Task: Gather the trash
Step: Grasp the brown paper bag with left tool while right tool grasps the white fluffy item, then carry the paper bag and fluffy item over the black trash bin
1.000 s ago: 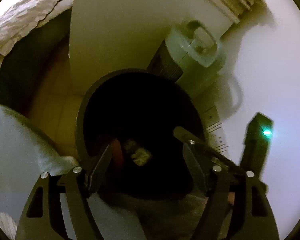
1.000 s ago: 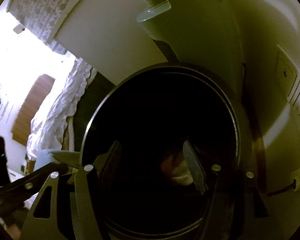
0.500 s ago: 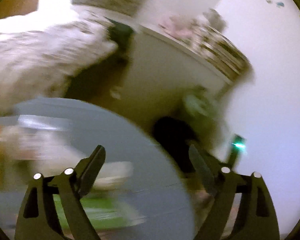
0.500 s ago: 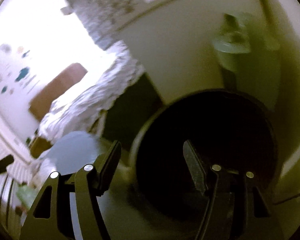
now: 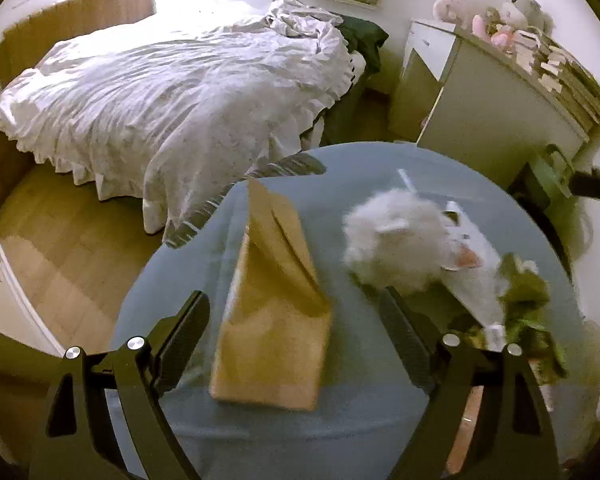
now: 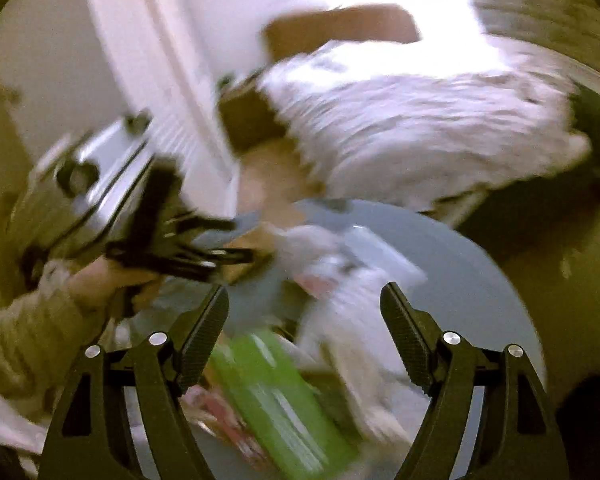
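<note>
Left wrist view: the left gripper hangs wide open and empty above a round blue-grey table that fills the lower centre of the frame. One brown paper bag lies flat on the table, sitting in the frame between the two spread fingers; whether either touches it cannot be told. To its right, in the centre right of the frame, lies one fluffy white wad, and beyond that a heap of white wrappers and crumpled green packaging near the table's right edge; the pieces in the heap overlap too much to count. One bed with a rumpled white cover fills the upper left, over a wood floor. One white cabinet stands at upper right, with several soft toys on top.

Right wrist view, heavily blurred: the right gripper is likewise spread wide and holds nothing, over the same table. Between its fingers in the frame lie one bright green flat package at lower centre and white crumpled trash just right of it, with a pink-printed scrap at the package's left. At centre left, one hand grips the other handheld tool, its tips over the brown bag. The bed streaks across the upper right.
</note>
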A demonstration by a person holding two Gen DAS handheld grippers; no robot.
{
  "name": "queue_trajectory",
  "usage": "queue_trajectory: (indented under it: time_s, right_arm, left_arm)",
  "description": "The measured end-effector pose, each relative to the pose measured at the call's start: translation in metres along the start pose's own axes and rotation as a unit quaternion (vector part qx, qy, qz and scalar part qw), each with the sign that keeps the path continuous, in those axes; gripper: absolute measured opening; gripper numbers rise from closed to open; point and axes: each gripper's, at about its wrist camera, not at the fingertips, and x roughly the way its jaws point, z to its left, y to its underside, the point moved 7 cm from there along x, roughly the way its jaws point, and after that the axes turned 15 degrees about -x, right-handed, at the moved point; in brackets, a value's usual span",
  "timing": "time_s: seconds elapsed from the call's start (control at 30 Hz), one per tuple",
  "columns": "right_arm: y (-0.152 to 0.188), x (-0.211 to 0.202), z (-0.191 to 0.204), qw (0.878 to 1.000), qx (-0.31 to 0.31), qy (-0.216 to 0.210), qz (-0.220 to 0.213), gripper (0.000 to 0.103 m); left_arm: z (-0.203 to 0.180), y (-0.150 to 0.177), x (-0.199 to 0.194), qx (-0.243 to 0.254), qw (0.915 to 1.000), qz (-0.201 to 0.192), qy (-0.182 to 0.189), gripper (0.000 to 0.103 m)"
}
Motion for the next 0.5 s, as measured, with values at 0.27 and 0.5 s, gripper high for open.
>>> queue_trajectory:
  time_s: [0.27,0.5]
  right_arm:
    - [-0.021,0.123,-0.006,0.986,-0.070,0.008,0.150,0.078]
    - [0.006,0.163,-0.014,0.976,-0.061,0.034,0.204,0.058]
  left_arm:
    - [0.014,-0.014,0.020,0.016,0.9998,0.000,0.013,0.082]
    - [0.012,-0.015,0.022,0.049,0.9985,-0.023,-0.007,0.059]
